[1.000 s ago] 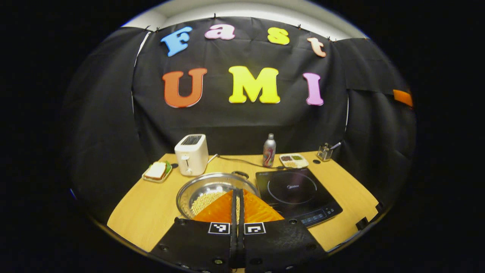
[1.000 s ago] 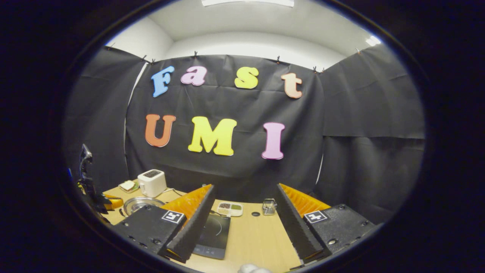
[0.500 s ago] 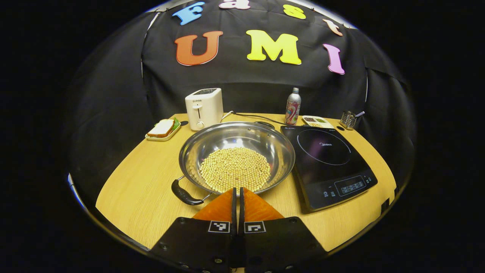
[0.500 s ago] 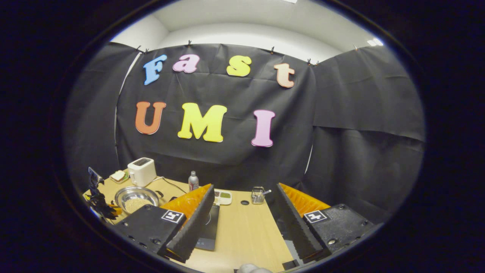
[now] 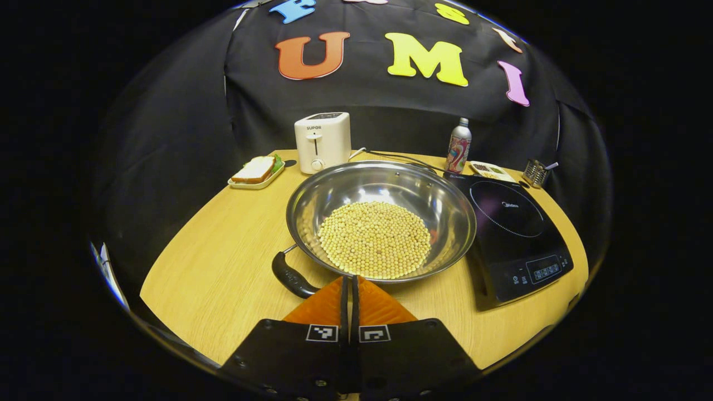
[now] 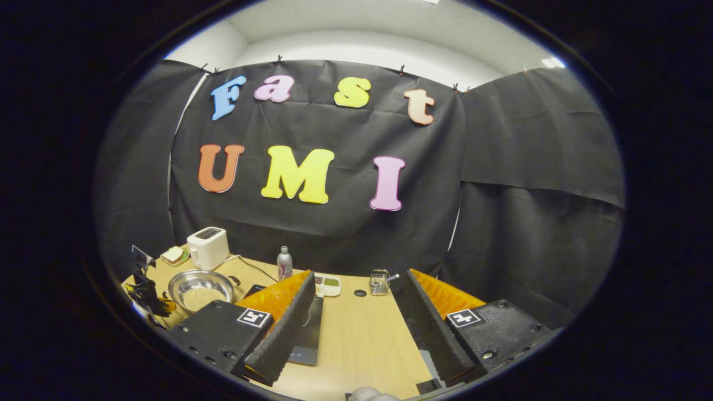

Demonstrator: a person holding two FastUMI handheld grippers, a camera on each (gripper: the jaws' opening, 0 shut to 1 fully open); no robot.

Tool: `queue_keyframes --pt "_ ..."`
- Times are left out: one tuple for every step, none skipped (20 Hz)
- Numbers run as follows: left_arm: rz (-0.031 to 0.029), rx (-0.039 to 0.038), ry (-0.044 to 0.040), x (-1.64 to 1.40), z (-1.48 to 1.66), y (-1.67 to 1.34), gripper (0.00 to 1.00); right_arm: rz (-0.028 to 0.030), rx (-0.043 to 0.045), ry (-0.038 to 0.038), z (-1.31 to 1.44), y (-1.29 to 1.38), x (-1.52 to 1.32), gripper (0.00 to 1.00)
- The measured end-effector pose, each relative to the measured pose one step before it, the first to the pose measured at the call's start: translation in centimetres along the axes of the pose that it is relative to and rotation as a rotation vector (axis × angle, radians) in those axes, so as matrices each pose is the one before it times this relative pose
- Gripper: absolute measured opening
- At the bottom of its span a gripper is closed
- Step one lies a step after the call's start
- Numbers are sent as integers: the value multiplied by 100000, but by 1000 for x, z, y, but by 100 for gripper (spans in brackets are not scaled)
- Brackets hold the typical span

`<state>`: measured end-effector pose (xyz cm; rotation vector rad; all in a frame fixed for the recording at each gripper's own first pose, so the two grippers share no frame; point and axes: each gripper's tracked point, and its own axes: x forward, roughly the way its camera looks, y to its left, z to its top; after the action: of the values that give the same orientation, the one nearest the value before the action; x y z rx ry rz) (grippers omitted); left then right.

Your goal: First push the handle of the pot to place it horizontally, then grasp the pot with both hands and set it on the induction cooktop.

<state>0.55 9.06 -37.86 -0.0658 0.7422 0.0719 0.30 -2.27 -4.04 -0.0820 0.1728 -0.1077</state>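
Closed left gripper [image 5: 351,287] nears bean-filled steel pot [image 5: 381,220]; right gripper [image 6: 356,303] gapes empty.

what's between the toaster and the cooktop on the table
In the left gripper view, the pot, holding pale beans, lies between the toaster and the cooktop, its rim close to the cooktop's left edge.

Left gripper [image 5: 350,284] nearer the pot [image 5: 381,220].

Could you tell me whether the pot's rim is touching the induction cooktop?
Cannot tell. In the left gripper view the pot overlaps the induction cooktop edge, hiding any gap; the right gripper view is too distant.
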Motion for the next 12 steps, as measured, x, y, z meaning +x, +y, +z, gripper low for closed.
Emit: queue_keyframes --pt "-755 -781 1206 243 -287 -63 0 365 164 925 -228 207 127 100" --pt "-579 -281 449 -266 11 -56 0 382 186 441 -96 219 30 99" --pt "-2105 1045 1746 -159 -285 -510 0 -31 149 231 -135 -12 -10 100" --pt "-878 2505 796 91 -256 -258 0 -69 286 -180 44 98 38 100" --pt "219 3762 2669 66 -433 -56 0 -144 296 400 -198 3 111 100" --pt "345 3599 1629 171 -213 103 0 176 493 163 -108 79 17 100" --pt "-21 1956 1888 159 -82 -57 0 -279 470 70 -141 -50 -26 100" --pt "-352 1814 1629 143 -4 -252 0 -273 382 312 -206 -141 58 99" --pt "-309 2110 1475 98 23 -82 0 -261 554 514 -436 28 91 100" --pt "-406 1945 2349 199 -208 -28 0 -194 889 588 -293 -62 40 100" --pt "-502 1502 2176 263 -155 -16 0 -300 894 883 -478 -91 66 99" --pt "673 999 1374 139 -112 240 0 -498 821 1034 -429 -126 43 100"
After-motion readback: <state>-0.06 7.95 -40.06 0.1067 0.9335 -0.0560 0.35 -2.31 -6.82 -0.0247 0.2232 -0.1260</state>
